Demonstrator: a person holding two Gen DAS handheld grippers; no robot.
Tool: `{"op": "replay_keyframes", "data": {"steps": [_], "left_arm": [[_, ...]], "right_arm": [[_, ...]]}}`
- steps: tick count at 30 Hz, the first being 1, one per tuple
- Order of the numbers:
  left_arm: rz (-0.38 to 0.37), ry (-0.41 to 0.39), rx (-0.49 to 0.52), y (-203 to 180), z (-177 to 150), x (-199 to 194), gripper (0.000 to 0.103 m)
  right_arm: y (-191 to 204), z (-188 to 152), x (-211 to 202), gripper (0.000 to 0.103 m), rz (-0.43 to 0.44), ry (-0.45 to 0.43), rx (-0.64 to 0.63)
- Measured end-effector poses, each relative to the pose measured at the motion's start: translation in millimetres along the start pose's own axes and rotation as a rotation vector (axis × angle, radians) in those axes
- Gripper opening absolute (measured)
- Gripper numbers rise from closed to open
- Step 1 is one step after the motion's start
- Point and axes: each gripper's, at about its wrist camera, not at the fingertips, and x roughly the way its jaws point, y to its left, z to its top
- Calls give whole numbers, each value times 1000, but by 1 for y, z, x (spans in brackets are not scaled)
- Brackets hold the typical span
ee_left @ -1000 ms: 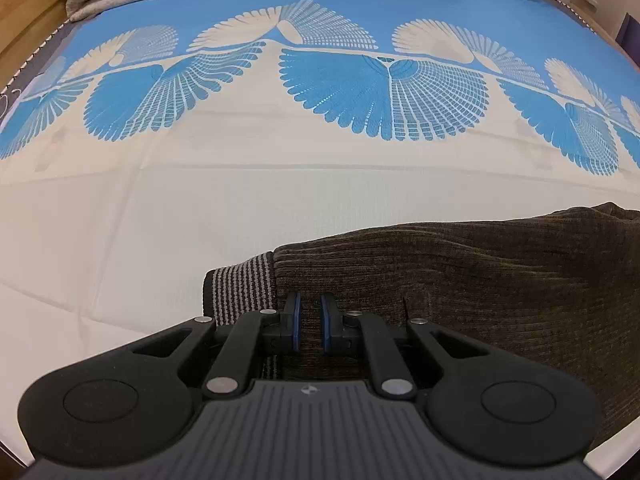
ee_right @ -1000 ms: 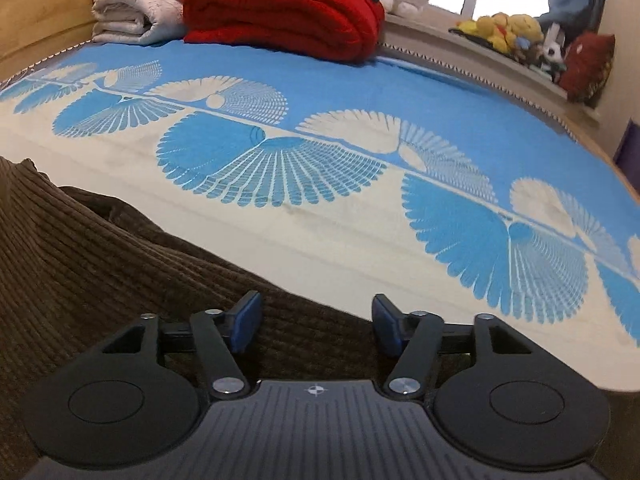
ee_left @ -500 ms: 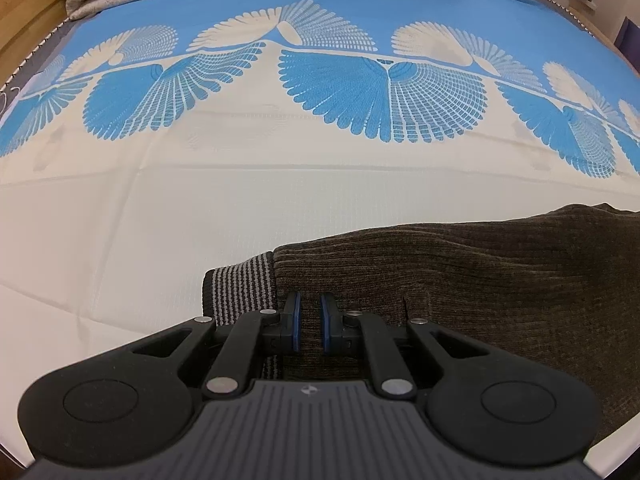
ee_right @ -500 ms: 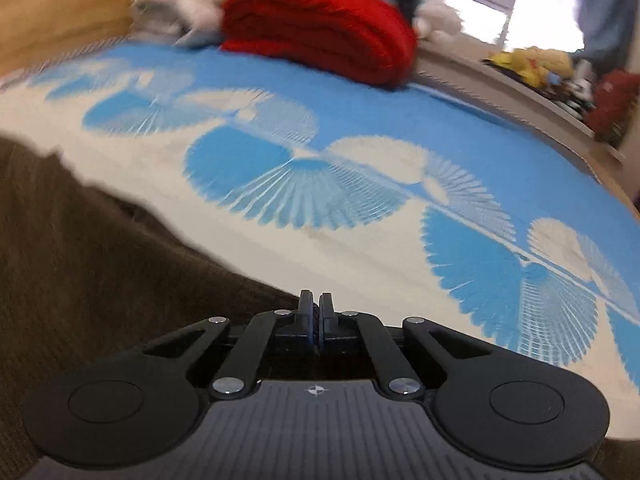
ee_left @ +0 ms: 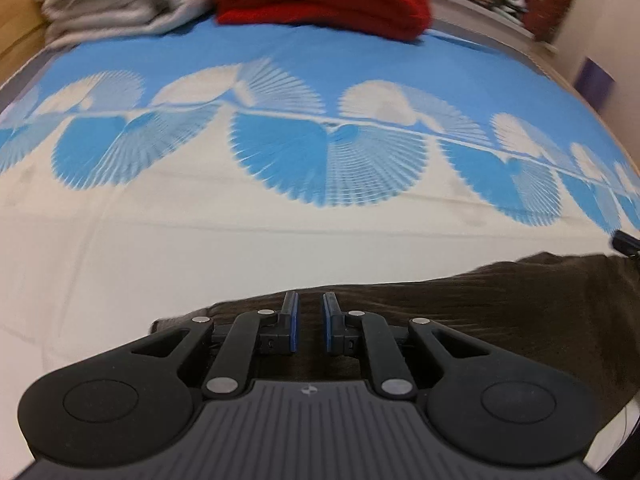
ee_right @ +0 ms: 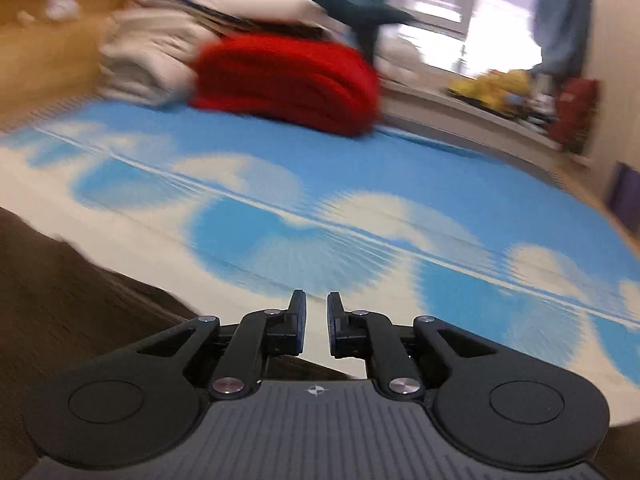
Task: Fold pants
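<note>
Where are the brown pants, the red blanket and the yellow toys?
brown pants (ee_left: pixel 500 300), left wrist view, corduroy leg.
red blanket (ee_right: pixel 288 80), right wrist view, middle of the folded stack.
yellow toys (ee_right: pixel 492 86), right wrist view, blurry pile.

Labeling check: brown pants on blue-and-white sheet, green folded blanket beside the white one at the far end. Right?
No: the folded blanket is red, not green; right wrist view shows it. Brown pants on the blue-and-white sheet, white blanket beside it: correct.
</note>
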Motion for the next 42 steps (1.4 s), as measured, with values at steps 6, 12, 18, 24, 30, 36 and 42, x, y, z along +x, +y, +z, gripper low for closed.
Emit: {"op": "replay_keyframes", "data": {"steps": [6, 12, 18, 24, 30, 36, 42], "left_arm": [[53, 14, -37, 9, -2, 5, 13], [121, 152, -103, 39, -13, 23, 12], [122, 115, -122, 40, -11, 9, 12], [169, 168, -85, 35, -14, 15, 13], [13, 120, -195, -6, -3, -18, 14], [-119, 124, -25, -107, -45, -25, 36], [-41, 228, 176, -172, -84, -1, 37]], "right_arm": [[107, 1, 25, 12, 279, 21, -158], [103, -4, 95, 6, 85, 178, 55], [97, 8, 78, 5, 25, 212, 102], [-4, -15, 18, 10, -150, 333, 354], [-145, -74, -109, 22, -428, 262, 754], [-214, -183, -205, 13, -722, 326, 1072], [-229, -209, -250, 3, -727, 153, 1173]]}}
